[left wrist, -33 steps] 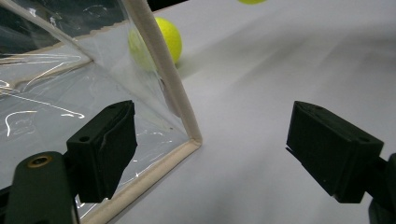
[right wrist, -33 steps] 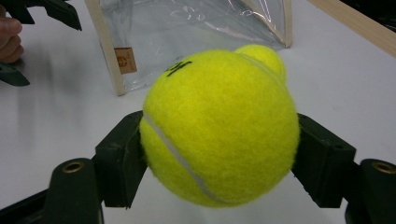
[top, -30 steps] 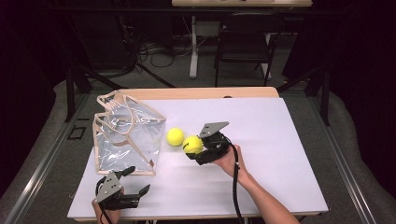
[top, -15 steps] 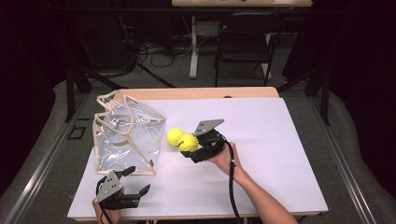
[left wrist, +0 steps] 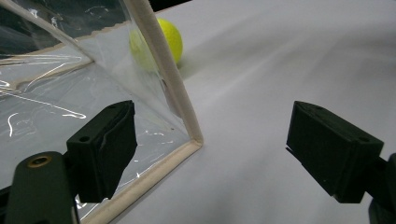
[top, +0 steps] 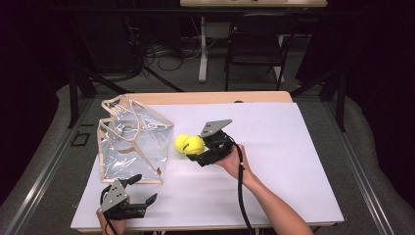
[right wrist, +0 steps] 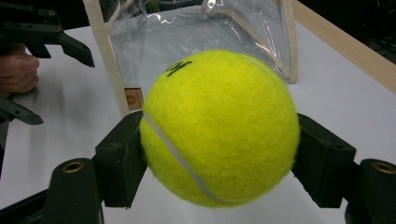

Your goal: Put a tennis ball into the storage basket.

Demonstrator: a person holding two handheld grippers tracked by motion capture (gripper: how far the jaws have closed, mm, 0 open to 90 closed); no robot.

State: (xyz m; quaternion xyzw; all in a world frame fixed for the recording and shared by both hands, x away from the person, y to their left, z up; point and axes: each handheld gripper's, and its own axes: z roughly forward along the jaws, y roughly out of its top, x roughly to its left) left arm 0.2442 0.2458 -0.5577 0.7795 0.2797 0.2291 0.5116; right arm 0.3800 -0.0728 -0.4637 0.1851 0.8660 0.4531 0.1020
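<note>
My right gripper [top: 195,147] is shut on a yellow tennis ball [top: 195,145], held just off the white table beside the clear plastic bag [top: 132,142] with beige trim. In the right gripper view the ball [right wrist: 219,130] sits squeezed between both pads, with the bag [right wrist: 201,37] behind it. A second tennis ball [top: 180,142] lies on the table, touching or nearly touching the held one, next to the bag's right side. My left gripper [top: 145,188] stands open near the front left, at the bag's near corner [left wrist: 187,126]; nothing lies between its pads [left wrist: 102,149].
The white table top [top: 293,161] has open room to the right and front of the bag. A wooden strip [top: 210,98] runs along its far edge. Chairs and cables stand on the floor beyond. The second ball [left wrist: 163,37] peeks from behind the bag's trim.
My right gripper has carried its ball a little to the left, up against the second ball by the bag. The left gripper has stayed put.
</note>
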